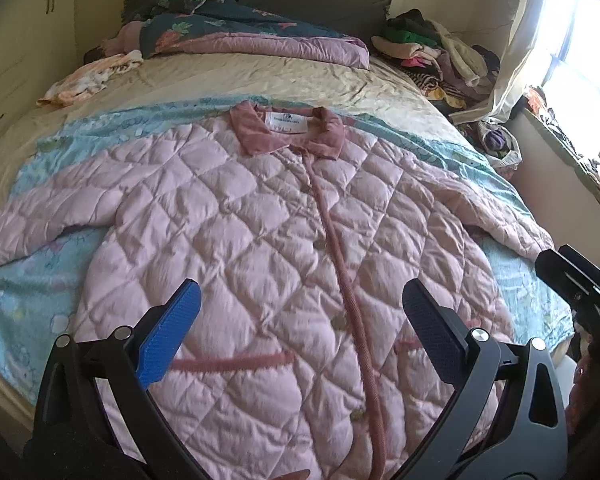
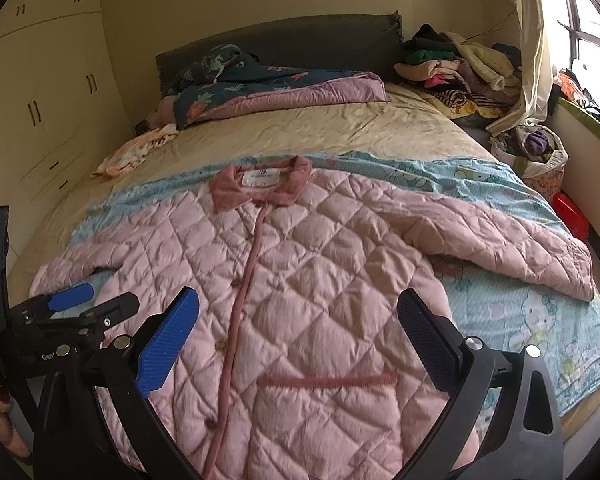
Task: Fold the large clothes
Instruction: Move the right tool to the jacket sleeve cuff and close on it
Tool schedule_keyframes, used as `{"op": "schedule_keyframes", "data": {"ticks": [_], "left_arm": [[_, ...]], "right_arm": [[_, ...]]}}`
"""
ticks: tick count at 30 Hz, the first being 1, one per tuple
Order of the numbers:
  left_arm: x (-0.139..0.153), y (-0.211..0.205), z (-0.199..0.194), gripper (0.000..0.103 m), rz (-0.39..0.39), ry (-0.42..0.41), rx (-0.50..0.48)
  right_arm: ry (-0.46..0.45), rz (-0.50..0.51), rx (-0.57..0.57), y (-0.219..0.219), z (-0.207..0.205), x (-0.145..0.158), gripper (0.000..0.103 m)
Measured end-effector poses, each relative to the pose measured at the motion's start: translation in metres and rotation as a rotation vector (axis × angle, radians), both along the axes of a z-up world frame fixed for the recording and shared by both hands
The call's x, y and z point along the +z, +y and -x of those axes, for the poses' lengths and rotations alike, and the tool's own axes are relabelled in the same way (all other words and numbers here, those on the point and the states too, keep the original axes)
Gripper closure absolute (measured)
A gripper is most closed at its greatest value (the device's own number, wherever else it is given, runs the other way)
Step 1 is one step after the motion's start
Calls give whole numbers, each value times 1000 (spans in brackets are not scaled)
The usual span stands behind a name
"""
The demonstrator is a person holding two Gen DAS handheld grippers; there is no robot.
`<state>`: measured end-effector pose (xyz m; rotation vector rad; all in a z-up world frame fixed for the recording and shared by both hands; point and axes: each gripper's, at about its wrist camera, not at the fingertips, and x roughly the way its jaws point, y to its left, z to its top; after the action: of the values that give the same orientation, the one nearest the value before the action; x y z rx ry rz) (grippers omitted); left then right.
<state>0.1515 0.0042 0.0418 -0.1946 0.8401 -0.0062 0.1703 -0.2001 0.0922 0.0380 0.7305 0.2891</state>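
Note:
A pink quilted jacket (image 1: 268, 232) lies flat and face up on the bed, buttoned, collar (image 1: 288, 130) away from me, both sleeves spread out to the sides. It also shows in the right wrist view (image 2: 308, 280). My left gripper (image 1: 300, 320) is open and empty, above the jacket's lower front. My right gripper (image 2: 300, 332) is open and empty, above the lower front near the right pocket trim (image 2: 328, 380). The left gripper (image 2: 88, 300) appears at the left of the right wrist view; the right gripper (image 1: 580, 276) appears at the right edge of the left wrist view.
A light blue cartoon sheet (image 2: 520, 320) lies under the jacket on a beige bedspread (image 1: 260, 80). A folded quilt (image 1: 240, 36) and a pile of clothes (image 1: 440, 48) lie at the bed's head. Wardrobes (image 2: 40, 100) stand left, a window and curtain (image 1: 540, 40) right.

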Motion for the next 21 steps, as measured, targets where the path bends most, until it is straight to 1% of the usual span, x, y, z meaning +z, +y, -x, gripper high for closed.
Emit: {"op": "schedule_keyframes", "data": {"ticks": [8, 13, 17, 19, 21], "left_arm": [[11, -6, -29, 8, -10, -12, -21], [14, -8, -48, 8, -19, -9, -11], [16, -7, -63, 8, -9, -6, -2], [16, -7, -72, 8, 7, -2, -6], [16, -8, -82, 8, 5, 0, -1]], "right_arm": [[-31, -26, -58, -13, -31, 15, 4], [-36, -48, -90, -25, -50, 21, 4], [-42, -53, -114, -34, -63, 25, 4], [-42, -57, -129, -38, -70, 25, 4], [-42, -59, -139, -42, -76, 25, 4]]}}
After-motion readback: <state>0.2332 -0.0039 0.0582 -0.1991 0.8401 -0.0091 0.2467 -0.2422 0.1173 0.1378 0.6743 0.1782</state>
